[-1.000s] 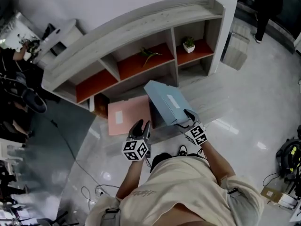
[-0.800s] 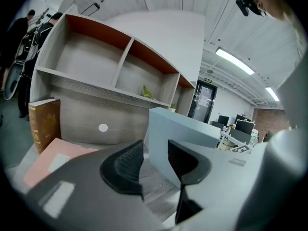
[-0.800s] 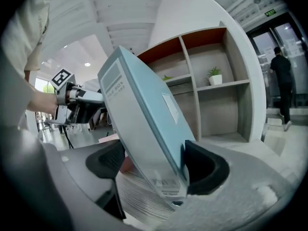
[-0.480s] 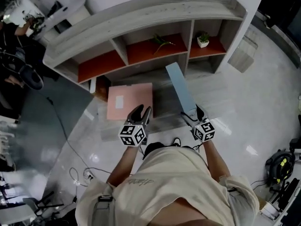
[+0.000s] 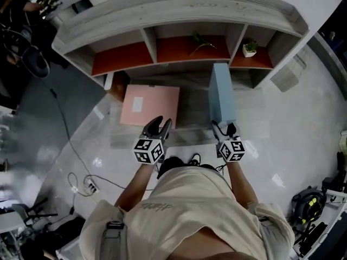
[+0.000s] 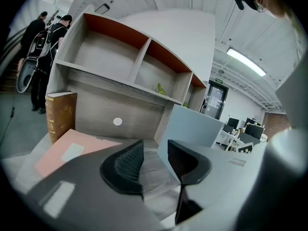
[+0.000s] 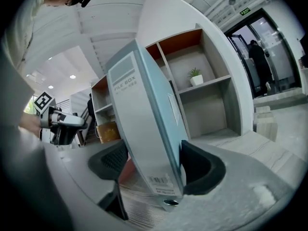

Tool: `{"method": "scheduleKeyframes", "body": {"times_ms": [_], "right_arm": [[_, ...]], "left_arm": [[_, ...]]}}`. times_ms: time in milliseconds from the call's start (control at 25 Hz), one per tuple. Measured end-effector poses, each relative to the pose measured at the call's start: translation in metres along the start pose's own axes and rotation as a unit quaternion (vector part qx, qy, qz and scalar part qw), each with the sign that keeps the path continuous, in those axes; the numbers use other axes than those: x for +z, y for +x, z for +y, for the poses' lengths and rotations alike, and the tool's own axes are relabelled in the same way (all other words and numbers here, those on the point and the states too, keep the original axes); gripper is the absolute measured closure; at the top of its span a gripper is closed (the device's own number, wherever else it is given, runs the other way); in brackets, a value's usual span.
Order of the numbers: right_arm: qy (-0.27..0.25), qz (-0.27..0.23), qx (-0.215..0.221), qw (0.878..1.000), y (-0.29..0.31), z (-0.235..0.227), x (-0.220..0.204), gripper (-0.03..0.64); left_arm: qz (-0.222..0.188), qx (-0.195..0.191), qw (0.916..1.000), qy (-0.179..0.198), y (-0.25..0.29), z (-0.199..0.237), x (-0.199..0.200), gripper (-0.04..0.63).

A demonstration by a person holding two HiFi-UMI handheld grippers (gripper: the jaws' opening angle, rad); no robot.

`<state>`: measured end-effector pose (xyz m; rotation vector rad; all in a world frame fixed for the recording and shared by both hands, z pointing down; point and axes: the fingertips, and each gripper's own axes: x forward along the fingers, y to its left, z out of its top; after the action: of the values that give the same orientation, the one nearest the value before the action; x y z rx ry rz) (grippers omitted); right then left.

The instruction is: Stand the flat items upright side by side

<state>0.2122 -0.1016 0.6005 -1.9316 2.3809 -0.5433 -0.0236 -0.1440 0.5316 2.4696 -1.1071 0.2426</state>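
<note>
A light blue file box (image 5: 222, 96) stands upright on its narrow edge on the grey wooden ledge (image 5: 192, 110) in front of the low shelf unit. My right gripper (image 5: 225, 128) holds its near end; in the right gripper view the box (image 7: 144, 124) fills the gap between the pads, and the jaws are closing on it. A pink flat folder (image 5: 150, 106) lies flat on the ledge to the left. My left gripper (image 5: 157, 126) hovers just before the folder's near edge, open, with nothing between its fingers (image 6: 126, 162).
The shelf unit (image 5: 179, 15) has red-backed compartments; small plants (image 5: 250, 47) sit in the right ones. A brown book (image 6: 61, 112) stands at the ledge's left end. Cables (image 5: 87, 186) trail on the glossy floor at left, and bags (image 5: 309, 205) lie at right.
The blue file box has swung from a tilted, broad-face-up pose to standing on its edge, right of the pink folder. The left gripper has stayed near the folder.
</note>
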Motion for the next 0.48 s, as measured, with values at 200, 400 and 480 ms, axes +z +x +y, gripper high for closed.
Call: {"method": "scheduleKeyframes", "body": {"times_ms": [200,400,480], "right_arm": [[0.0,0.001,0.009,1.0,0.0084,-0.0019,0.0021,0.273],[-0.017,0.021,0.019,0.999,0.0098,0.0031,0.0004,0.278],[-0.013,0.025,0.025,0.999,0.0106,0.0066,-0.0008,0.278]], "left_arm": [[0.003,0.011,0.9999,-0.002,-0.0064,0.0018,-0.0041,0.423],[0.005,0.016,0.9999,0.0,-0.0068,0.0021,-0.0042,0.424],[0.007,0.016,0.9998,0.001,-0.006,0.0008,-0.0049,0.423]]}}
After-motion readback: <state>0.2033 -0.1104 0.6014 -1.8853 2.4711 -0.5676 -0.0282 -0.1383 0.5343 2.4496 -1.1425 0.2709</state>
